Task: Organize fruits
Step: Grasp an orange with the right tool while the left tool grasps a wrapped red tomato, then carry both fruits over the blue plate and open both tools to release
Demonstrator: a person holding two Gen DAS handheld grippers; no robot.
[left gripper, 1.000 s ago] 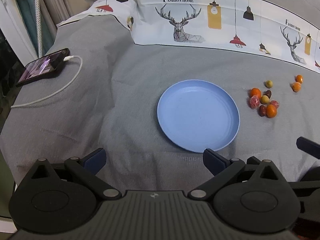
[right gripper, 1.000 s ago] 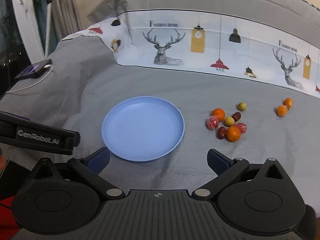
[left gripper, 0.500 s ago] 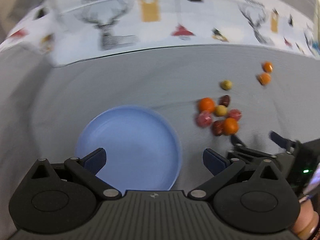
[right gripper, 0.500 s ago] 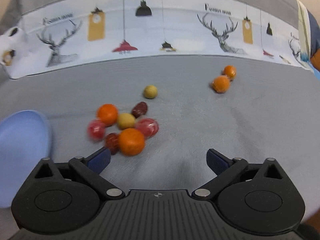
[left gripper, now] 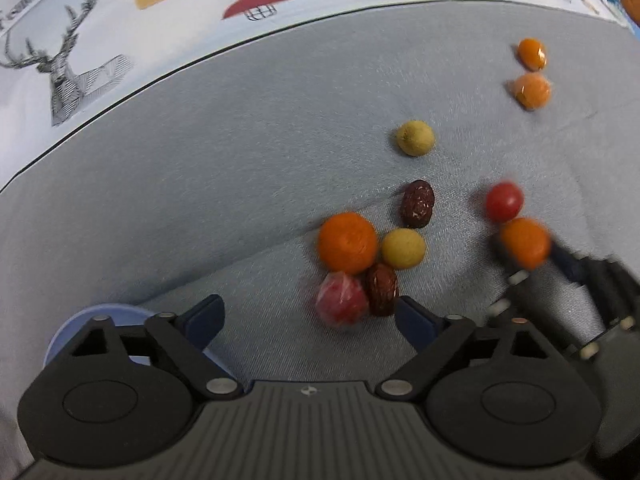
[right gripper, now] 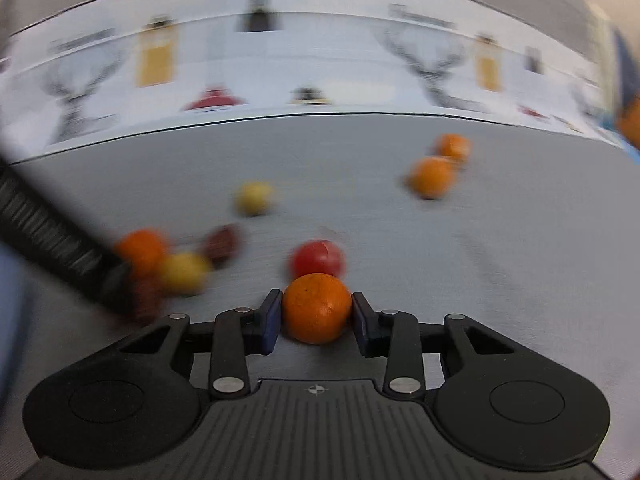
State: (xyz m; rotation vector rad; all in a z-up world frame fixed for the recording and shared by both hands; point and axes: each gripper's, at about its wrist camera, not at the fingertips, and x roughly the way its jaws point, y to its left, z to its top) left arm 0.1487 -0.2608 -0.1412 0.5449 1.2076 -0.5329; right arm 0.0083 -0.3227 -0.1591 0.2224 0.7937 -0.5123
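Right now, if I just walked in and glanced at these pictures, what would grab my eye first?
Probably the small orange pinched between the two fingers of the right gripper, low in the middle of its view, with a red fruit just behind it. Next, the bright cluster of fruit on the grey cloth ahead of the open left gripper. Behind runs a white band printed with deer and lamps.

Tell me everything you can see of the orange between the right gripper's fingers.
The orange is small, round and bright, with dimpled, slightly glossy peel, and looks whole. It sits on the grey cloth between the right gripper's dark blue pads, which have just been closing and now press both its sides. A red cherry tomato lies right behind it; whether they touch is unclear.
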